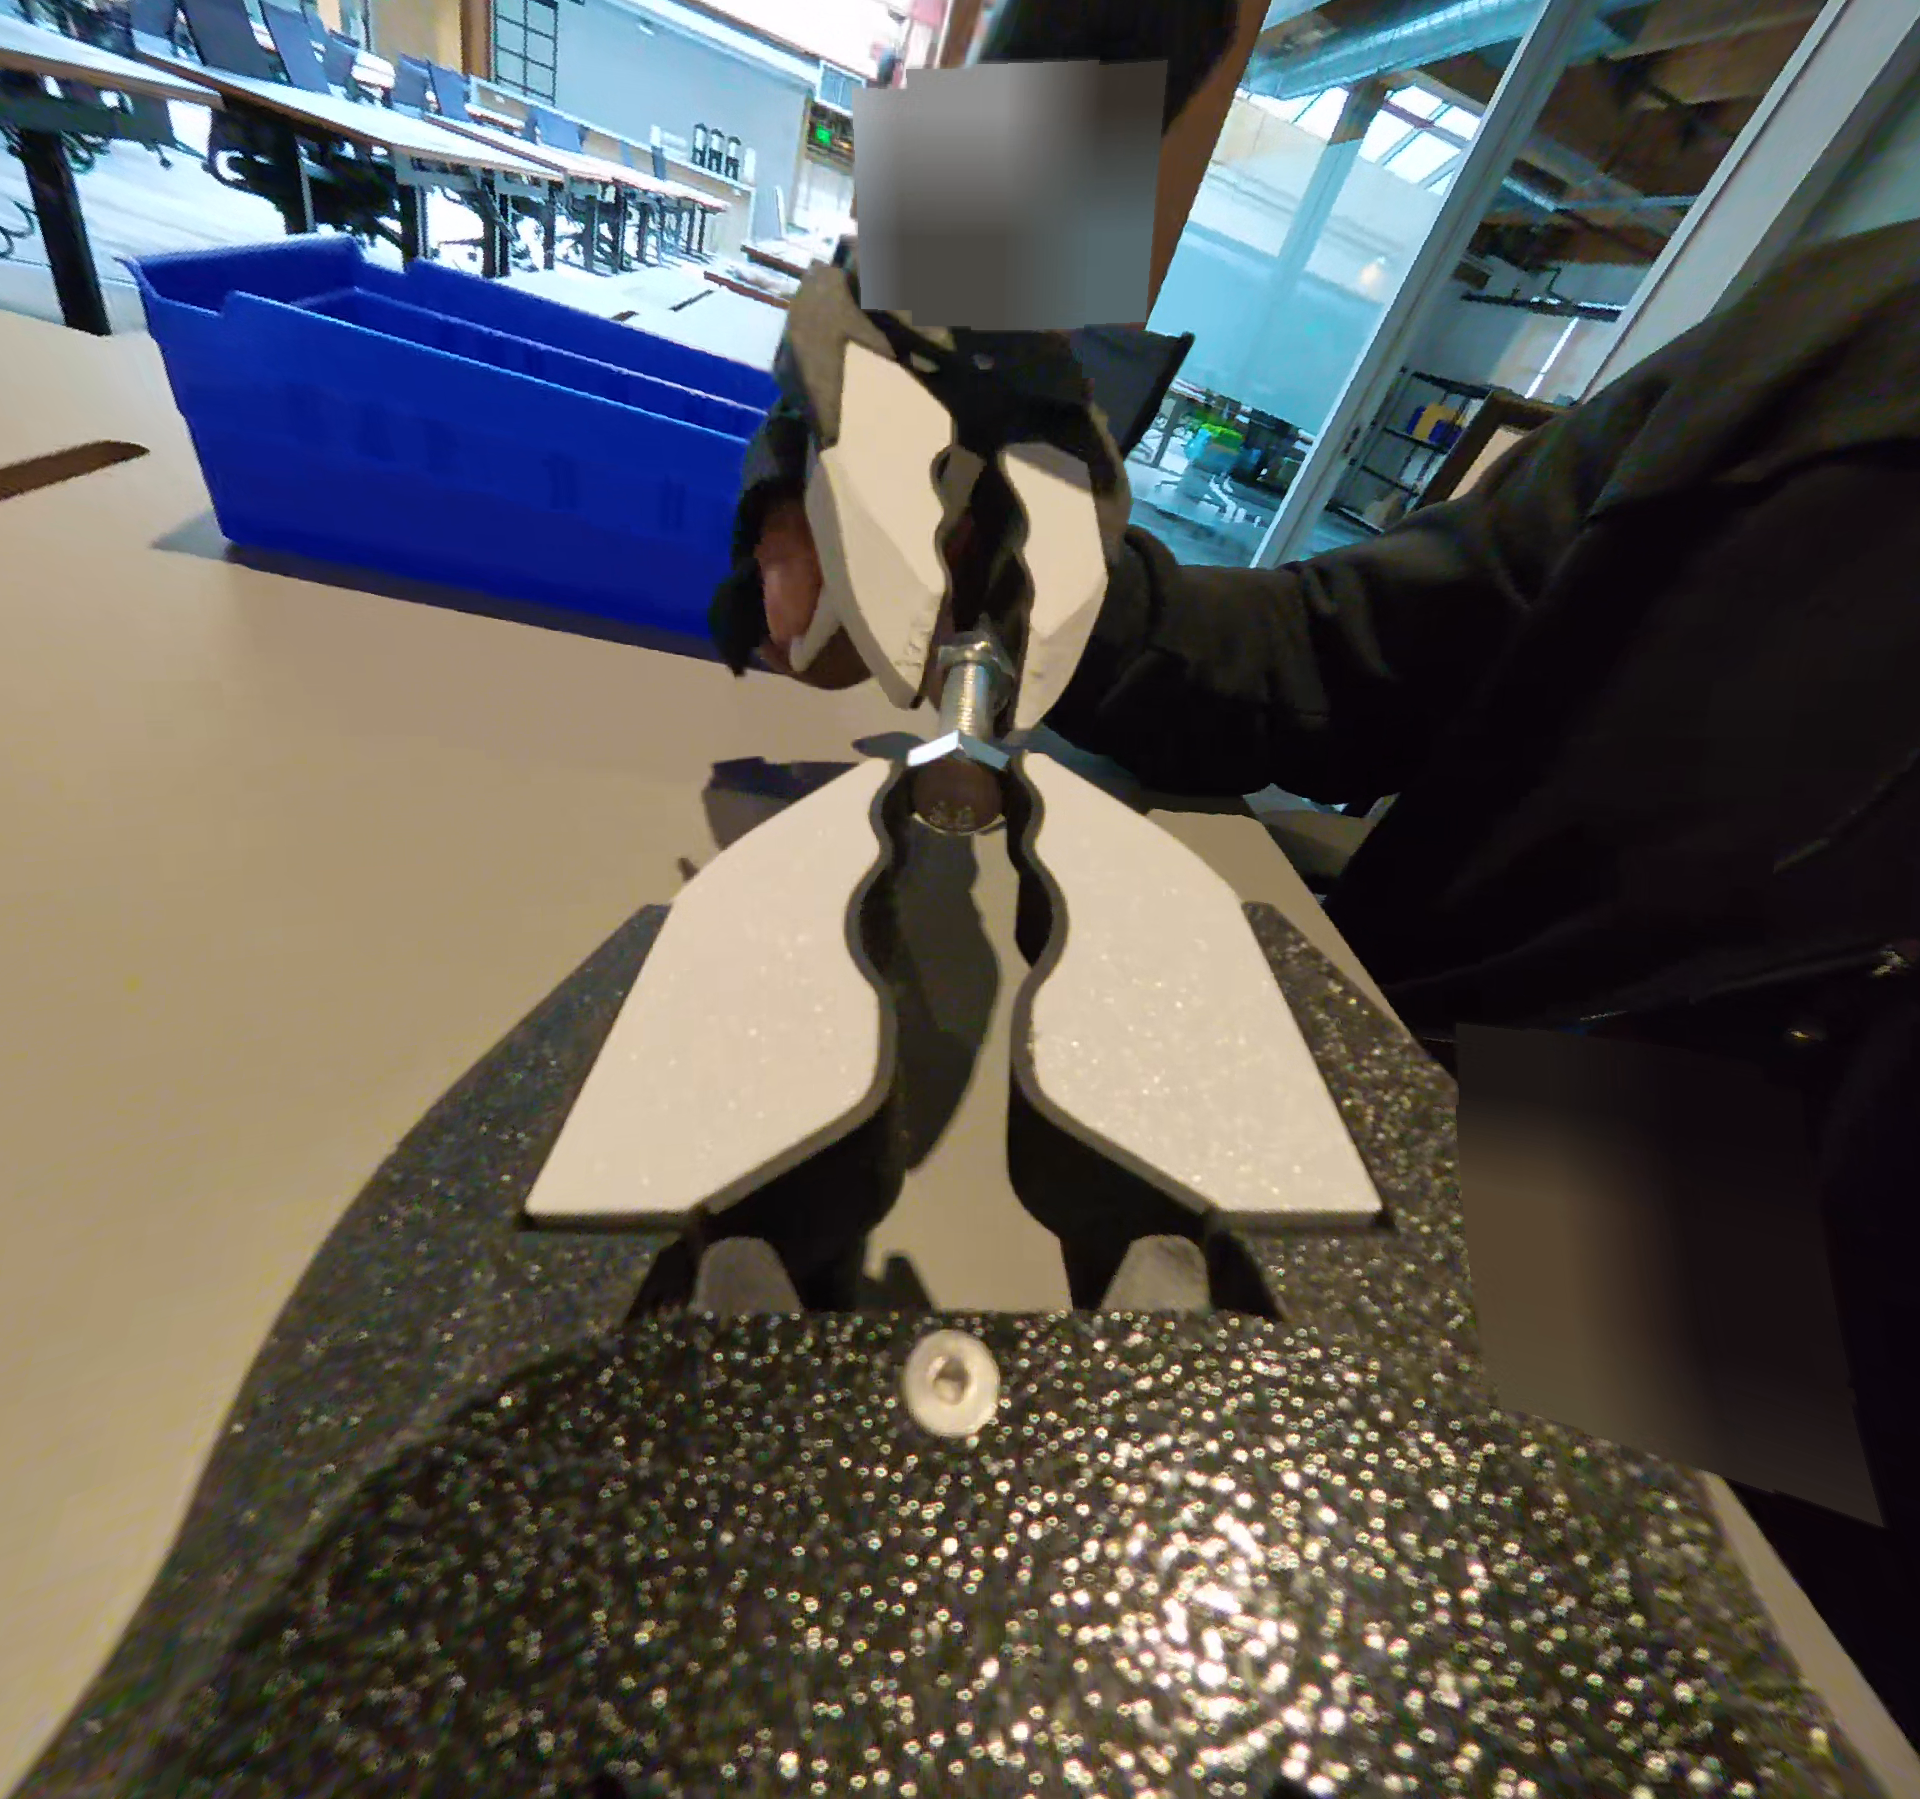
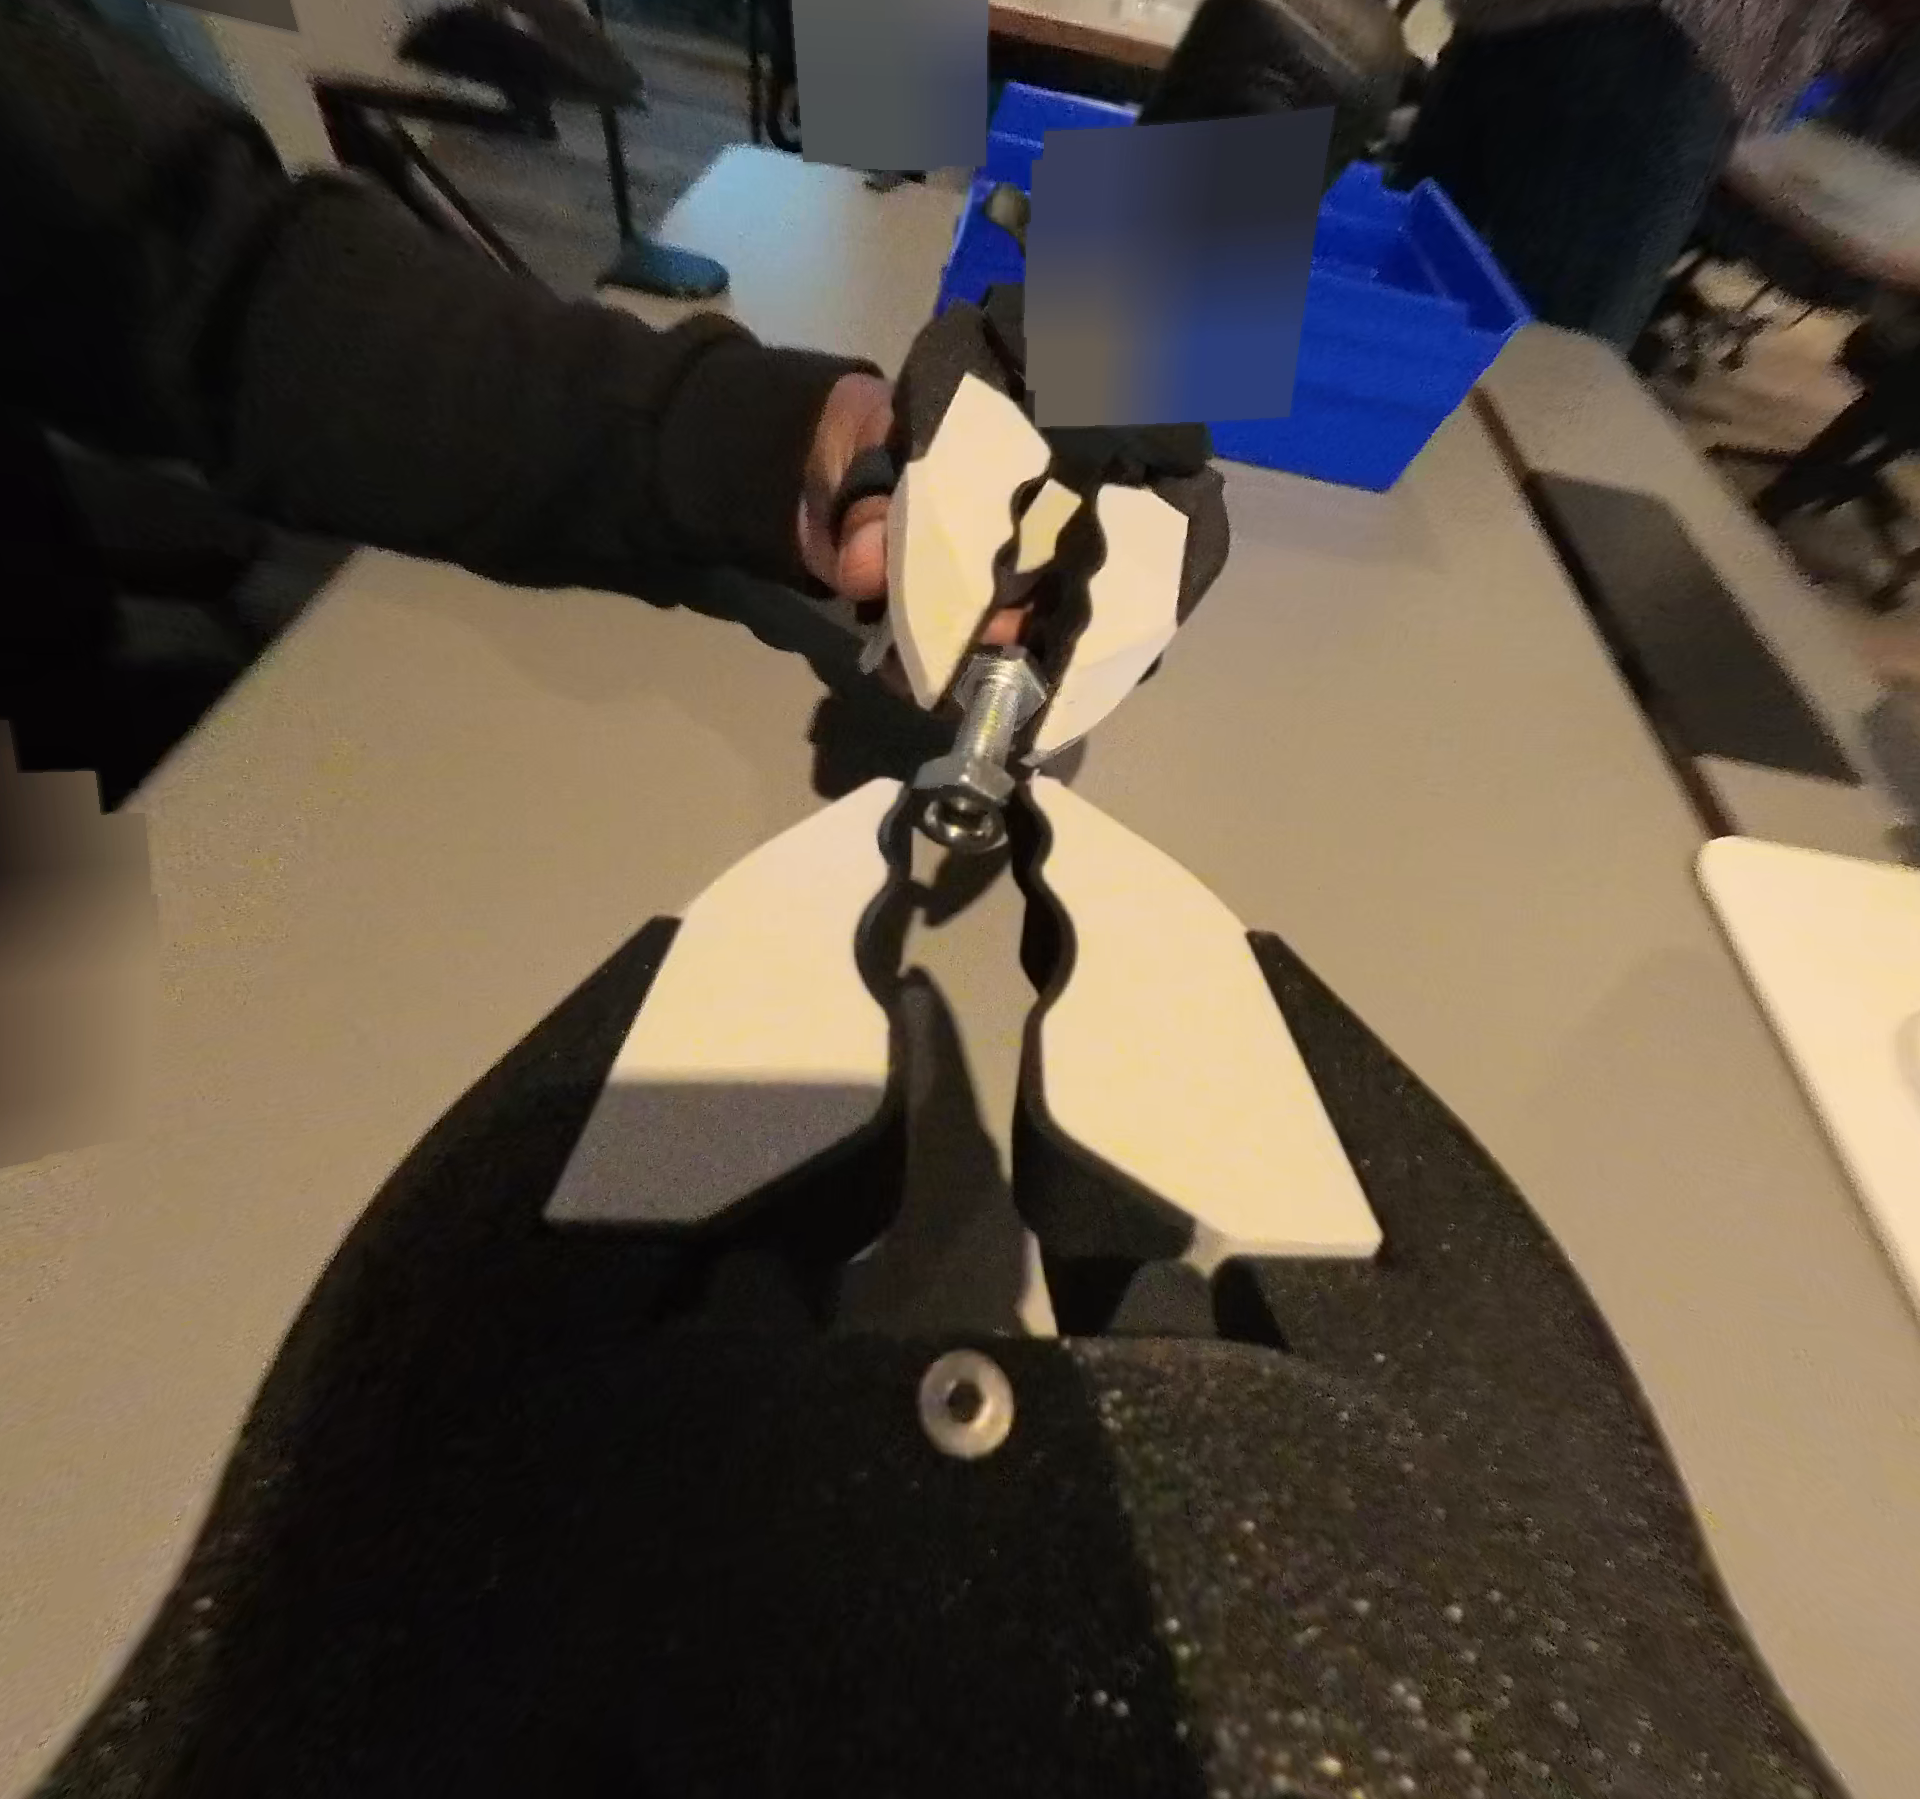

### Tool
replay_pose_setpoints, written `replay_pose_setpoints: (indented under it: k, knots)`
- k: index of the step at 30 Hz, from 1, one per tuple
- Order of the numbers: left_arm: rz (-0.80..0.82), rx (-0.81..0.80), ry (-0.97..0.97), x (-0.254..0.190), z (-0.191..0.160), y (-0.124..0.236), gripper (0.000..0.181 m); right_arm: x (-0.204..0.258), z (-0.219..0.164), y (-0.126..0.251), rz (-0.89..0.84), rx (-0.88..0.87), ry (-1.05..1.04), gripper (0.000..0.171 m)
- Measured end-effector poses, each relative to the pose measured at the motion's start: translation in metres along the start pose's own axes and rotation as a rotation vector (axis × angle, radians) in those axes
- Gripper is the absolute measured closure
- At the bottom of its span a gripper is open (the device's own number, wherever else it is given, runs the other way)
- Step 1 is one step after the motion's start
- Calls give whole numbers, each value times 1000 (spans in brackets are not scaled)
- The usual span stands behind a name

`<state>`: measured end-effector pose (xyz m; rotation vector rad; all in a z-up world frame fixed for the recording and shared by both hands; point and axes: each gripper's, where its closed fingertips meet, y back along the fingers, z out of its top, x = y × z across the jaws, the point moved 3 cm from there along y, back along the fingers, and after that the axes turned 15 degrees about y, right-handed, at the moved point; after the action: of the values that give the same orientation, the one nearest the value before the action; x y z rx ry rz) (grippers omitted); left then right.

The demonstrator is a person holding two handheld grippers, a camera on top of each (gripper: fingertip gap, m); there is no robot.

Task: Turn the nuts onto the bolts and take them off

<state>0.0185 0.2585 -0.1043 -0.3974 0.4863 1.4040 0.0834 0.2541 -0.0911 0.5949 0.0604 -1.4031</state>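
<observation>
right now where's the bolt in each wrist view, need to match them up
Left wrist view: bolt centre, just above the middle, head end nearest the camera.
Right wrist view: bolt centre, just above the middle, nut end nearest.
Shared landmark: blue bin on the table.

The right hand-held gripper [image 2: 961, 819] is closed on a silver nut [image 2: 958, 807] at the end of a threaded bolt [image 2: 987, 715]. The left hand-held gripper [image 2: 1013, 689] faces it and clamps the bolt's head end. Both are above the grey desk [image 2: 468, 814]. A blue bin [image 2: 1382, 347] stands behind.
</observation>
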Motion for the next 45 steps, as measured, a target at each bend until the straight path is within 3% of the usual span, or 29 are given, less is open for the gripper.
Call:
replay_pose_setpoints:
  k: [6,19,23,36,45]
  knots:
    - [-35,31,21,-4,-4,-3,164,8,2,1,-52,41,229,154]
    - [284,44,-511,-4,5,-5,164,-4,-2,5,115,-222,-367,152]
    - [323,41,-549,-3,6,-5,164,-5,-2,5,88,-210,-330,152]
    - [605,55,-829,-4,17,-4,164,-17,0,7,54,-264,-541,153]
    - [483,80,-466,11,10,-3,164,-19,-10,5,-135,-7,-205,154]
